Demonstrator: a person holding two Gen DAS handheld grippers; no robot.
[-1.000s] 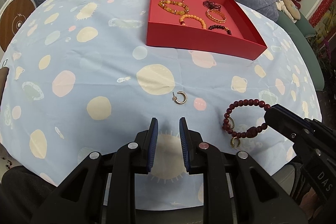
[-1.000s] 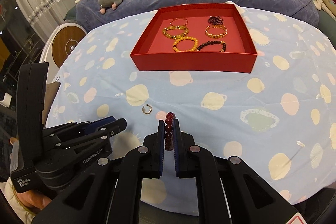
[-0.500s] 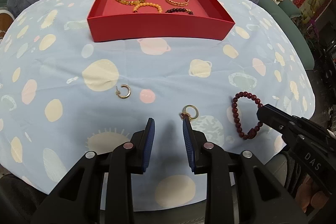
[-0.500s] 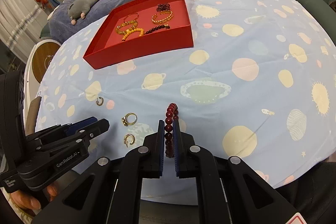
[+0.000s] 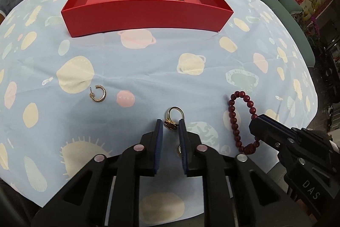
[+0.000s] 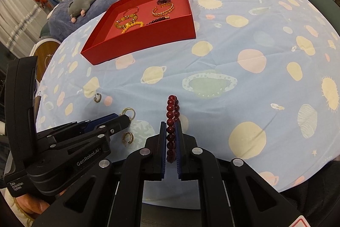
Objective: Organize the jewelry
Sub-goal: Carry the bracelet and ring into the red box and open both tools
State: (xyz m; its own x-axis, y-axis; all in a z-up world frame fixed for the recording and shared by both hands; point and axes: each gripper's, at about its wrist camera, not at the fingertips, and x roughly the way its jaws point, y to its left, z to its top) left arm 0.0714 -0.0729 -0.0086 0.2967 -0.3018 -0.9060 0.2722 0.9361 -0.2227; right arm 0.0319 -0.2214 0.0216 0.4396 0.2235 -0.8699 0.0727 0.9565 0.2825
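Since the earlier frame the left hand-held gripper point(image 5: 170, 127) has been brought over the gold ring point(image 5: 172, 119) on the worktop point(image 5: 148, 69), its jaws just closing around the ring's stone. The dark red bead bracelet point(image 6: 171, 118) is pinched in the right hand-held gripper point(image 6: 170, 131). The ring is best squeezed squarely before being lifted to the red tray point(image 5: 144, 18).

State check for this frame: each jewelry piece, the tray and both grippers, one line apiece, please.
Left gripper: jaws just closed in, pinching the gold ring.
Gold ring: gripped at its red-stone top, band on the cloth.
Right gripper: shut on the dark red bead bracelet.
Dark red bead bracelet: clamped at one side.
Hoop earring: loose on the cloth.
Red tray: open, holding bracelets.
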